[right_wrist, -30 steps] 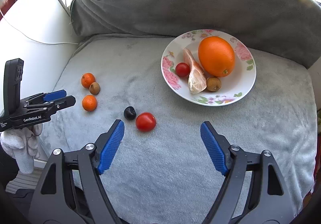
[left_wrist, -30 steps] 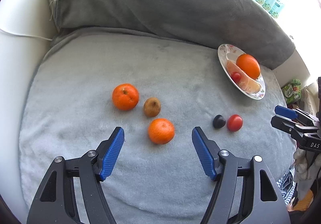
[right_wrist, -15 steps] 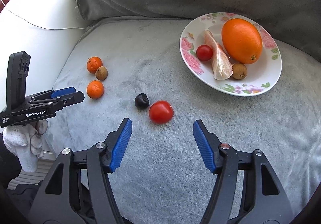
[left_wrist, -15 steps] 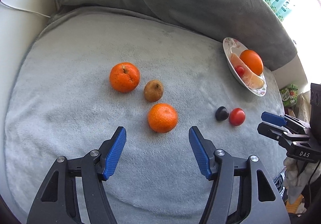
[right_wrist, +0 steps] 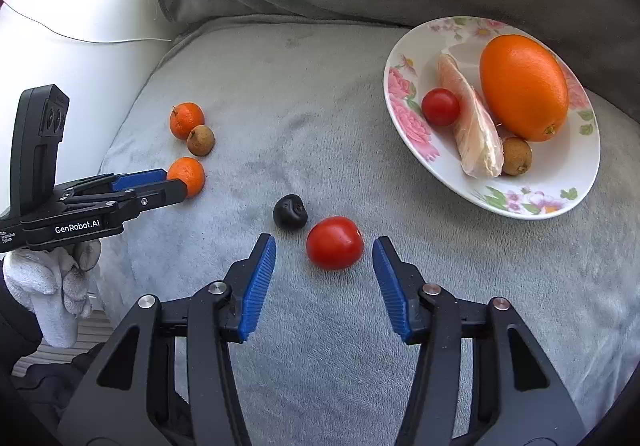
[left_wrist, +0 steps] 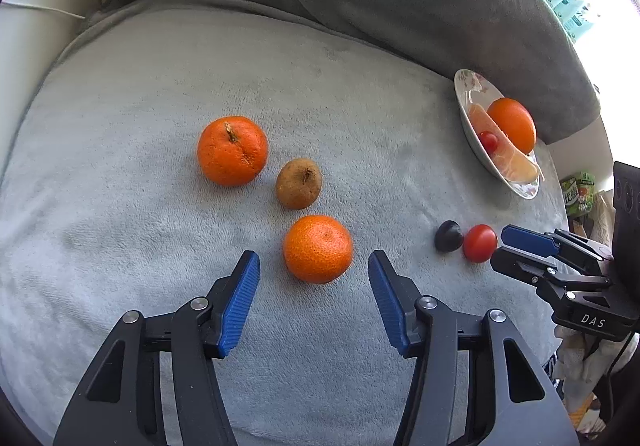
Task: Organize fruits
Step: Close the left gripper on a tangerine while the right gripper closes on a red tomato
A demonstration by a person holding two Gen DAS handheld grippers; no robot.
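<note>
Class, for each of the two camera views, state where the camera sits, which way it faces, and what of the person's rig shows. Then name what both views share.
Left wrist: on the left gripper, facing a mandarin; open jaws and the right gripper show.
Right wrist: on the right gripper, facing a tomato; open jaws, the left gripper and a gloved hand show.
Shared: the plate, both fruits.
</note>
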